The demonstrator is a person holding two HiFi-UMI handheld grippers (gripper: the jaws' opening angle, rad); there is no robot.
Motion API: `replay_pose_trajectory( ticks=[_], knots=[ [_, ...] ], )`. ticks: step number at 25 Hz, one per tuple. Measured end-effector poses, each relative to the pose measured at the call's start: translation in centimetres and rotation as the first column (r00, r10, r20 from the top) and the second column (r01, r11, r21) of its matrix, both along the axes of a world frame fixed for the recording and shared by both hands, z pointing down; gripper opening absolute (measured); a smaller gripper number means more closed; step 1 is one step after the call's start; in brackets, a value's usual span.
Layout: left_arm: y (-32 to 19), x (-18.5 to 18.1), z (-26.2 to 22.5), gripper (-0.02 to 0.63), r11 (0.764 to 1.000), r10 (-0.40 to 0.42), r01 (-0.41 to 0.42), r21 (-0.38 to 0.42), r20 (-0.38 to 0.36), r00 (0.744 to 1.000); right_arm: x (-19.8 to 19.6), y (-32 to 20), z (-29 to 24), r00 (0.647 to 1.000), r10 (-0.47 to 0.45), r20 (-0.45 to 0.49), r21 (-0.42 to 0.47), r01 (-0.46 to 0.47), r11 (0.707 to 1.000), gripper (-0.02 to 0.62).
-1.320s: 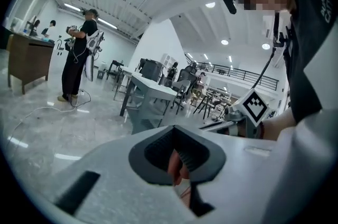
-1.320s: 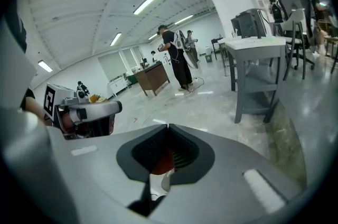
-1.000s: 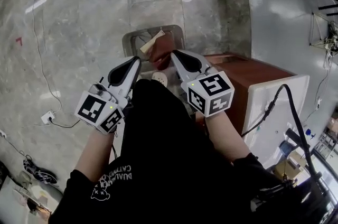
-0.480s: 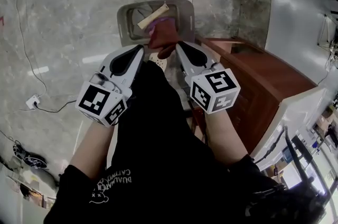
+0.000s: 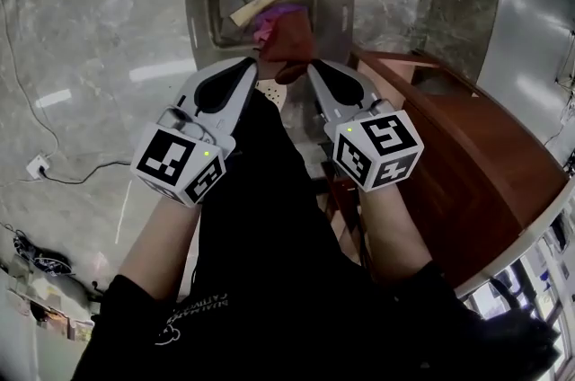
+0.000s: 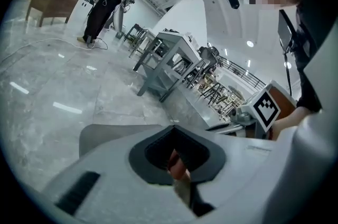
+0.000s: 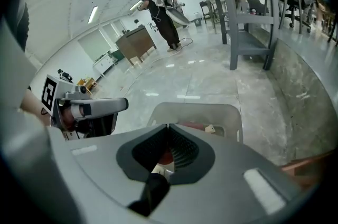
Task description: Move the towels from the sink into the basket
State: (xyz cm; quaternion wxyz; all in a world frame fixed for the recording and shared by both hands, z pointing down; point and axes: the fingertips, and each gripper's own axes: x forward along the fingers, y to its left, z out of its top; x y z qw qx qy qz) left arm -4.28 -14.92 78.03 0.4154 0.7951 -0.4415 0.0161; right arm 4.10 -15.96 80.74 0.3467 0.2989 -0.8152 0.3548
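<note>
**Red towel held by both grippers at the basket's near rim**

In the head view the left gripper (image 5: 254, 63) and the right gripper (image 5: 312, 65) meet at upper centre. Each is closed and pinching one side of the bunched dark red towel (image 5: 287, 47), which runs left to right between them. It hangs over the near rim of the grey basket (image 5: 199, 6), whose opening lies just above it in frame, equally near both hands. A brown cabinet (image 5: 467, 155) stands at the right. Only the gripper views show red cloth caught between each pair of jaws. The right gripper view alone looks across the basket to the towels already inside.
</note>
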Motion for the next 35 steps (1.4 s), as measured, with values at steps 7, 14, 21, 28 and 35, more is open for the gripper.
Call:
replay_pose_trajectory(
  ticks=[7, 14, 21, 28, 35],
  knots=[
    [1.5, 0.8, 7.0, 0.005, 0.996, -0.037, 0.035, -0.078, -0.026, 0.999, -0.4, 2.6, 7.8, 0.999, -0.034, 0.003, -0.113, 0.034, 0.993, 0.018],
    [2.5, 0.2, 11.5, 0.005, 0.993, -0.052, 0.051, -0.107, -0.005, 0.999, -2.4, 4.2, 13.0, 0.999, -0.004, 0.052, -0.233, 0.016, 0.972, 0.018],
    [3.5, 0.3, 15.1, 0.003, 0.989, -0.031, 0.036, -0.142, 0.04, 0.999, -2.3, 6.4, 17.4, 0.999, 0.024, 0.048, -0.363, -0.005, 0.932, 0.017],
    [3.7, 0.1, 17.3, 0.003, 0.982, -0.03, 0.041, -0.186, 0.059, 0.998, -4.8, 8.6, 18.5, 0.989, -0.031, 0.145, -0.421, 0.09, 0.903, 0.017],
    [5.3, -0.1, 18.7, 0.003, 0.974, -0.07, 0.083, -0.209, 0.072, 0.995, -5.8, 8.4, 19.3, 0.971, 0.064, 0.232, -0.453, 0.05, 0.89, 0.018]
  ],
)
